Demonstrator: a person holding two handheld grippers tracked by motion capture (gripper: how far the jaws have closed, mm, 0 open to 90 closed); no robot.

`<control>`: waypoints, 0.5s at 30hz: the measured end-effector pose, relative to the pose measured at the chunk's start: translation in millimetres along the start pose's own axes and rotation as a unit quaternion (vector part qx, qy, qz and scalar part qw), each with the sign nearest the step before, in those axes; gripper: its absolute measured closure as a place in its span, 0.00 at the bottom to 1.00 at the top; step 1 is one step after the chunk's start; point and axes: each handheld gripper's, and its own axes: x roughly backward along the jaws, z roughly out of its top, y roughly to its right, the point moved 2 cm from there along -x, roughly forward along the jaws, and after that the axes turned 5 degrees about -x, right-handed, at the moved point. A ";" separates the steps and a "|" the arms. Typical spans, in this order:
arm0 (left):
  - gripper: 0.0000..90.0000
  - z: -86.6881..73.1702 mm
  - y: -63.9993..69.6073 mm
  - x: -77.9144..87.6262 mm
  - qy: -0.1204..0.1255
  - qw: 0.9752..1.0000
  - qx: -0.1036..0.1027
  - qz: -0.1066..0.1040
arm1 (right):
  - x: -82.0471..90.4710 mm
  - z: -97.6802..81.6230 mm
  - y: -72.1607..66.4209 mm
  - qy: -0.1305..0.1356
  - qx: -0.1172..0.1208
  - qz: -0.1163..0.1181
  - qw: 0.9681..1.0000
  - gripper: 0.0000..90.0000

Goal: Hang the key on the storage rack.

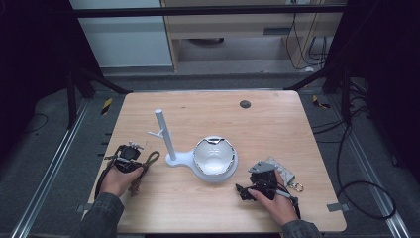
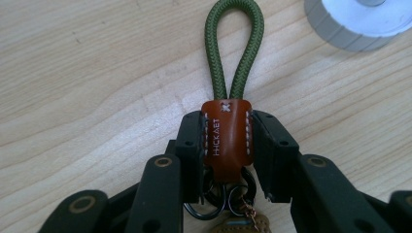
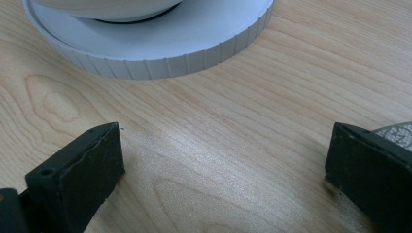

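A key strap lies on the wooden table (image 1: 277, 129) at the left: an olive-green cord loop (image 2: 235, 43) sewn into a brown leather tab (image 2: 227, 145), with metal rings behind the tab. My left gripper (image 2: 227, 127) is shut on the leather tab, one pad on each side. In the high view the left gripper (image 1: 130, 157) sits left of a white stand, and the cord (image 1: 151, 159) points toward that stand. My right gripper (image 1: 247, 191) rests low at the front right, and its jaws (image 3: 223, 165) stand wide open over bare wood.
The white stand has an upright post with a side peg (image 1: 163, 134) and a round ribbed base (image 3: 160, 53) that carries a white bowl (image 1: 214, 156). A grey pouch with a key ring (image 1: 285, 173) lies beside the right hand. A dark disc (image 1: 244, 104) sits near the far edge.
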 end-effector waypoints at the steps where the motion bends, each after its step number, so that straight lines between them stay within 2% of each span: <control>1: 0.73 -0.9 -0.2 2.6 0.007 1.000 0.002 0.000 | 0.0 0.0 -0.2 0.000 -0.001 0.000 1.000 0.01; 5: 0.73 -5.9 0.6 13.2 0.034 0.999 0.003 0.006 | 0.0 0.0 -0.2 0.000 -0.001 0.000 1.000 0.01; 7: 0.73 -9.1 1.6 20.2 0.057 0.998 0.002 0.013 | 0.0 0.0 -0.2 0.000 -0.001 0.000 1.000 0.01; 10: 0.73 -16.2 5.4 31.3 0.088 0.996 -0.003 0.030 | 0.0 0.0 -0.3 0.000 -0.001 -0.001 1.000 0.01; 15: 0.74 -29.5 12.8 46.3 0.134 0.990 0.002 0.033 | 0.0 0.1 -0.4 0.000 -0.002 0.000 1.000 0.01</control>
